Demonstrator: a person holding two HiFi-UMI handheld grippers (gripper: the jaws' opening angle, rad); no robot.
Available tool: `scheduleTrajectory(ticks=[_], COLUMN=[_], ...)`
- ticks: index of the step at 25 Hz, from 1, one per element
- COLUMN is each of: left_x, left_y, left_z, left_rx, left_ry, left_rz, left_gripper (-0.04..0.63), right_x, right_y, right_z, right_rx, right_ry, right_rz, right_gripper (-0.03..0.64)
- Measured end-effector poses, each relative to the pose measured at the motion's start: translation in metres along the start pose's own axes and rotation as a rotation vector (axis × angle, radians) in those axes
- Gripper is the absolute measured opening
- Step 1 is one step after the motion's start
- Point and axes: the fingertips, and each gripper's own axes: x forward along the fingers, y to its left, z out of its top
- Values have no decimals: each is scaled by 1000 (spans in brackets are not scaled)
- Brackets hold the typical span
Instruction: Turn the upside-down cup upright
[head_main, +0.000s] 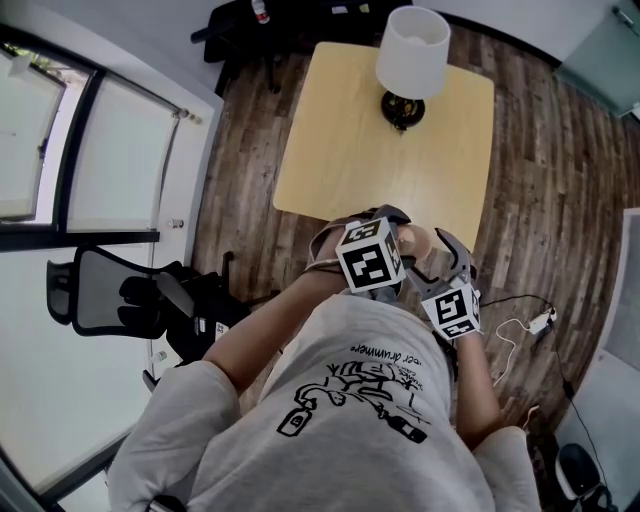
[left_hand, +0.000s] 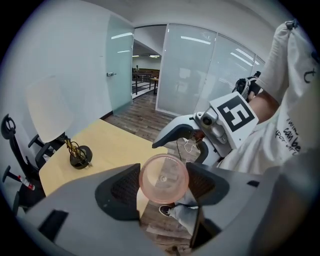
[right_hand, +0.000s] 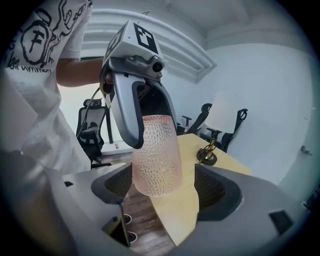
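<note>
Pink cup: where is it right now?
In the right gripper view, the pink cup hangs in the air, clamped by the left hand-held gripper, its free end between the right hand-held gripper's open jaws, by the table's edge.

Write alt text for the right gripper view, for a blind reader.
A pink dimpled cup, gripped by the left gripper, hangs between the open jaws of the right gripper. Behind stands a wooden table with a lamp.

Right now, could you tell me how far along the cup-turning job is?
Done: the cup is off the table. In hand: the left gripper clamps it in mid-air, while the right gripper stands open around it, pads not pressing. Left: set it upright on the table.
</note>
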Motion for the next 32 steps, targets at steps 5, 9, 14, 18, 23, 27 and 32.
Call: scheduleTrajectory(ticks=[5, 9, 14, 18, 23, 27, 32], left_x=[1, 2, 1, 0, -4, -9, -18], left_y=[-4, -7, -10, -11, -11, -8, -5], left_z=[8, 14, 17, 18, 26, 30, 35], left_rx=[3, 13, 27, 33, 62, 65, 41], left_ry=[1, -1, 0, -17, -105, -187, -272], left_rz=[-5, -5, -4, 5, 49, 77, 115], left_gripper=[290, 290, 291, 291, 293, 293, 291], right_x=[3, 5, 8, 7, 4, 4, 3], right_y=[1, 0, 0, 0, -6, -8, -12], right_z=[1, 4, 4, 6, 9, 12, 20], right_rx=[-9, -15, -29, -34, -61, -55, -13], right_ry=[-6, -14, -9, -20, -27, -47, -91], right_rz=[-13, -20, -18, -21, -38, -34, -33], right_gripper=[360, 360, 359, 359, 359, 359, 359])
